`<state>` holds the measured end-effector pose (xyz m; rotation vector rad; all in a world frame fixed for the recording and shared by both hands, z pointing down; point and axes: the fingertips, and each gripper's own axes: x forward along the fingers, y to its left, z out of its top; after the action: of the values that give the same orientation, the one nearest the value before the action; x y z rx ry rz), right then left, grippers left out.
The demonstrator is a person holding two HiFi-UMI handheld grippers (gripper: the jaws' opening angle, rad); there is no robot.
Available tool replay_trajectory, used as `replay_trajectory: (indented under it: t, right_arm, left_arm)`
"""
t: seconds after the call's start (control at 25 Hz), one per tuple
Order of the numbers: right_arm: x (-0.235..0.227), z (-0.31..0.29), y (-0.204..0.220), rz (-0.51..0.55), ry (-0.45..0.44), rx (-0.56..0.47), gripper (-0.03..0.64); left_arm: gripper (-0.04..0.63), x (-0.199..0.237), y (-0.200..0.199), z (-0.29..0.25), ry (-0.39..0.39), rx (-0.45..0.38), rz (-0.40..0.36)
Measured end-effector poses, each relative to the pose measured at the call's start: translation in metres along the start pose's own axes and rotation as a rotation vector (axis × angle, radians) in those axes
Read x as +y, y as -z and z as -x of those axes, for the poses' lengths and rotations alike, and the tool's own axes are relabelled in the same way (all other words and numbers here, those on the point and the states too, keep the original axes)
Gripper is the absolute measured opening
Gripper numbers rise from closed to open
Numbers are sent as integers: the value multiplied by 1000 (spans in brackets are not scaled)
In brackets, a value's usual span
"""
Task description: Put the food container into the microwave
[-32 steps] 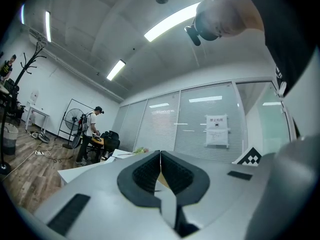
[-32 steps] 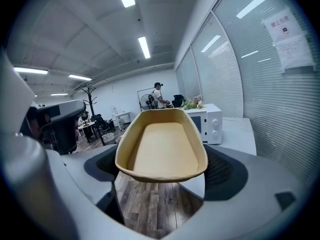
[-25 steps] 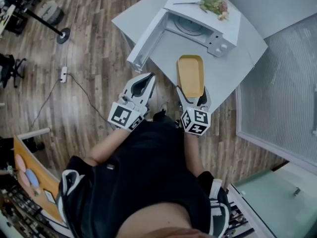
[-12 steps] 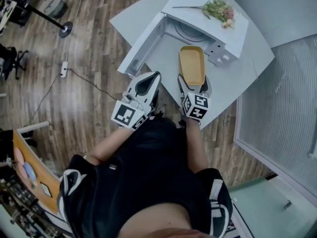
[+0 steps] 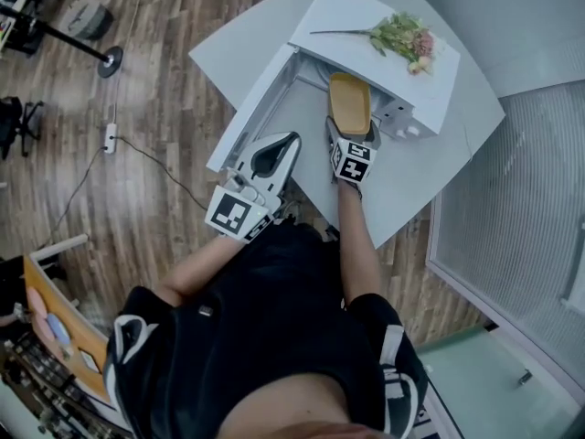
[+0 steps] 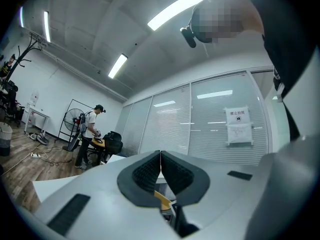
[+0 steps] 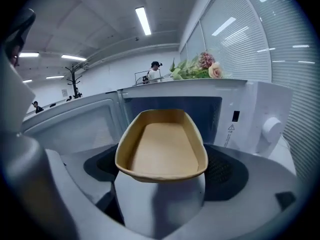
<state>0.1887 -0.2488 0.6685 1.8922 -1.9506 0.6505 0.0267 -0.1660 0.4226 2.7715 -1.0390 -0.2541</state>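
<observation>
Food container gripped by near end in right gripper jaws, far end at open microwave mouth, long axis aimed inward for straight slide-in; left gripper jaws pressed together, empty, idle beside door.

The right tongs grip the near end of the tan food container. Its far end reaches into the open front of the white microwave on the pale desk. The microwave door stands open at the left, and a flower sprig lies on top. The left tongs, jaws together, hover near the door.
</observation>
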Motion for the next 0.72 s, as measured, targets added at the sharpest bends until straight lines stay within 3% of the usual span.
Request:
replay_trajectory:
  t: [0.28, 0.72]
  right_arm:
    - [-25, -74, -6, 4, 52, 22, 511]
    - [-42, -136, -12, 2, 73, 41, 512]
  left_arm:
    - [23, 18, 7, -28, 14, 17, 33]
    - [23, 42, 16, -42, -6, 50, 64]
